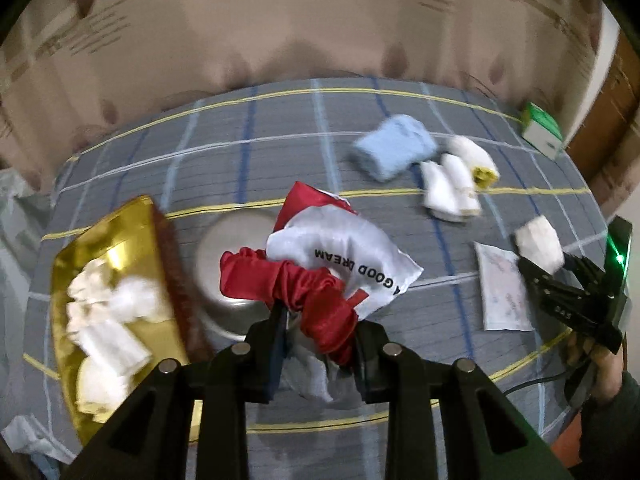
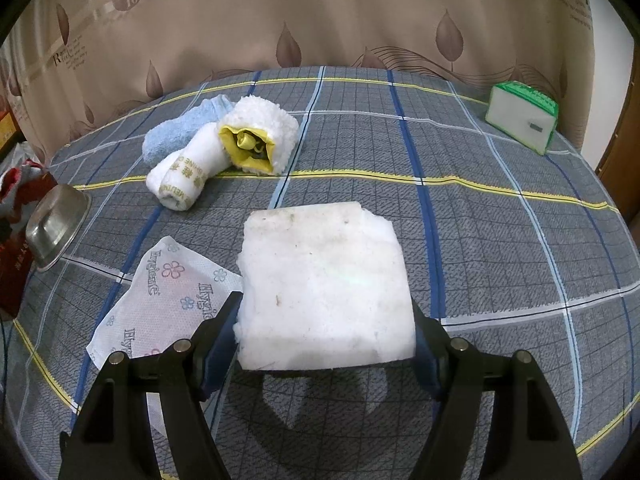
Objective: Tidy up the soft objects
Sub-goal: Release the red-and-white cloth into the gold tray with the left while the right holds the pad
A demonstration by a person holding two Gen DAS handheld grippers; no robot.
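Red satin scrunchie (image 1: 308, 296) and a white printed cloth (image 1: 352, 256) are clamped between the fingers of the left gripper (image 1: 320, 336), held above the plaid-covered table (image 1: 280, 140) beside a gold tray (image 1: 116, 236) of white rolls. A white foam block (image 2: 326, 288) is pinched between the fingers of the right gripper (image 2: 326, 344), lifted over the table near a floral sachet (image 2: 172, 296).
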